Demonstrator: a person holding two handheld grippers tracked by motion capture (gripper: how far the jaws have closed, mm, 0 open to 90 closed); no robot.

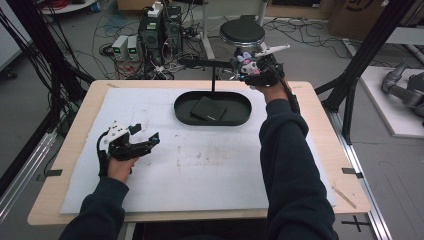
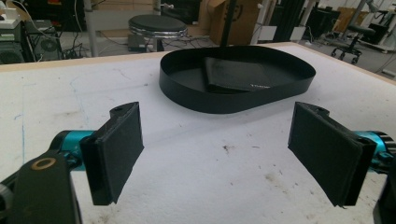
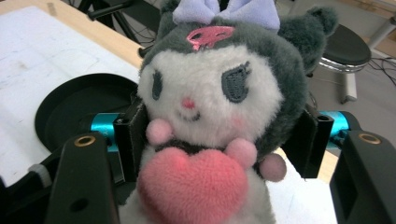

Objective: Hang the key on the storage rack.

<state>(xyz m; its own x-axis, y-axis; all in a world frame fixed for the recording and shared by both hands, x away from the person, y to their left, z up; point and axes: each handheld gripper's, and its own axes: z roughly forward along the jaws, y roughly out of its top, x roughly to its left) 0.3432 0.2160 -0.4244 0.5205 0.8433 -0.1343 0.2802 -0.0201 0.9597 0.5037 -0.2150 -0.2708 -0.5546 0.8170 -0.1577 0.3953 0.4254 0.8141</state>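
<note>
A plush toy (image 3: 210, 107) with a grey hood, white face, lilac bow and pink heart sits between the jaws of my right gripper (image 3: 219, 135), which is shut on it. In the high view that right gripper (image 1: 252, 67) holds the plush toy (image 1: 246, 61) up above the table's far edge, beside the black oval tray (image 1: 182, 111). A flat black wallet-like item (image 1: 209, 109) lies inside the tray. My left gripper (image 1: 145, 135) rests open low over the white mat (image 1: 200, 165) at the left, nothing between its pads (image 2: 119, 149). The tray (image 2: 187, 88) lies ahead of it.
A thin black post (image 1: 213, 80) with a crossbar rises behind the tray. Beyond the table stand a round black stool (image 1: 242, 31), electronics boxes (image 1: 160, 30) and tangled cables on the floor. Black frame struts (image 1: 365, 55) stand at the right.
</note>
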